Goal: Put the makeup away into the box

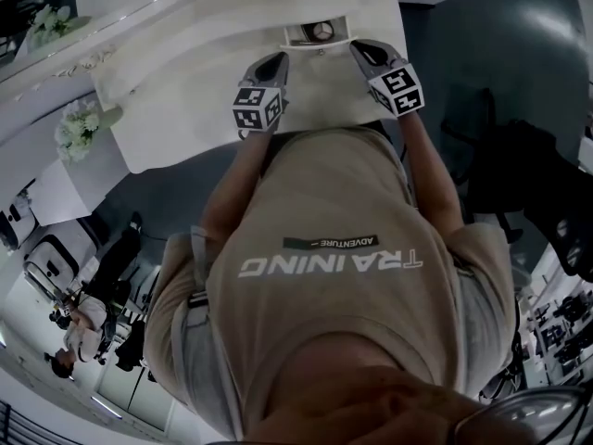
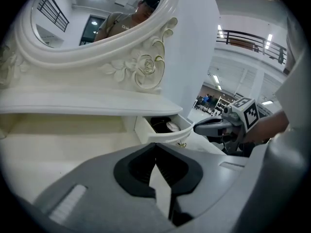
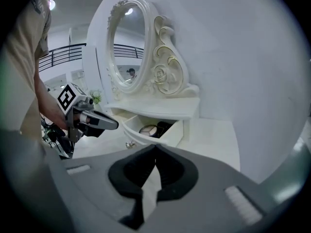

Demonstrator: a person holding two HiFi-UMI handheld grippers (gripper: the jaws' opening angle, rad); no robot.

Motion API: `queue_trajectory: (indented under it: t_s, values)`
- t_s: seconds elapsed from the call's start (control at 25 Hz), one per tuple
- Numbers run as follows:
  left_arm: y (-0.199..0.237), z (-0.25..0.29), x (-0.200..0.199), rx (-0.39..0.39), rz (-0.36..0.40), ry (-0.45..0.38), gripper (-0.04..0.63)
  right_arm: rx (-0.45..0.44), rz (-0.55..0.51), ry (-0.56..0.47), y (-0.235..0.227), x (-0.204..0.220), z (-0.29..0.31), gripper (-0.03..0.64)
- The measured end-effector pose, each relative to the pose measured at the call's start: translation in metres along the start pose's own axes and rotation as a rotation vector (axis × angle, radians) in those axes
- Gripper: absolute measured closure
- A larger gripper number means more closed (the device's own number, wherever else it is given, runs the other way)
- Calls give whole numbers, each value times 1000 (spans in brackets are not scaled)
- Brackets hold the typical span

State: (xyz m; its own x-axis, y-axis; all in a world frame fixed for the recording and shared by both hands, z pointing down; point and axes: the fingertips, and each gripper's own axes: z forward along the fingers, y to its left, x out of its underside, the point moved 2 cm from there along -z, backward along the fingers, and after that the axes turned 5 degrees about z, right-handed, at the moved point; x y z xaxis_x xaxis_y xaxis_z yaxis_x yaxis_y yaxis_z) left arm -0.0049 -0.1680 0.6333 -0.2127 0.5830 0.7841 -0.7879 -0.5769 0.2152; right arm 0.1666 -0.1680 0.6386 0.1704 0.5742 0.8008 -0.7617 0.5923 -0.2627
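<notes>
A small drawer [image 1: 320, 33] stands pulled out of the white dressing table [image 1: 185, 109], under its shelf. Inside lie a round compact [image 2: 171, 126] and a dark item beside it; the compact [image 3: 147, 129] also shows in the right gripper view. My left gripper [image 1: 271, 66] hangs just left of the drawer front, my right gripper [image 1: 364, 52] just right of it. Both point at the drawer from a short way off. The left gripper [image 2: 155, 147] has its jaws together with nothing in them. So does the right gripper [image 3: 155, 148].
An oval mirror [image 2: 97, 18] in a carved white frame stands on the shelf [image 2: 87, 106] above the drawer. White flowers [image 1: 79, 128] sit at the table's left end. My own torso [image 1: 343, 276] fills the lower head view. People stand far off at lower left.
</notes>
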Motion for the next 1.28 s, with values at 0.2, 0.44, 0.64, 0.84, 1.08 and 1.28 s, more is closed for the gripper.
queue_trajectory:
  t_s: [0.2, 0.44, 0.64, 0.84, 1.08, 1.28]
  values:
    - [4, 6, 3, 2, -10, 3, 588, 3, -3, 13, -1, 2, 2, 612]
    - [3, 15, -1, 18, 2, 8, 588, 10, 30, 2, -7, -2, 5, 612]
    - [2, 21, -3, 24, 11, 17, 588, 32, 53, -3, -17, -7, 10, 612]
    - [12, 29, -12, 10, 8, 6, 588, 34, 51, -10, -25, -16, 20, 612]
    - [15, 36, -16, 12, -10, 0, 589, 29, 64, -3, -33, -16, 29, 612]
    - [25, 44, -26, -3, -20, -17, 588, 35, 86, -12, -38, -19, 42, 612]
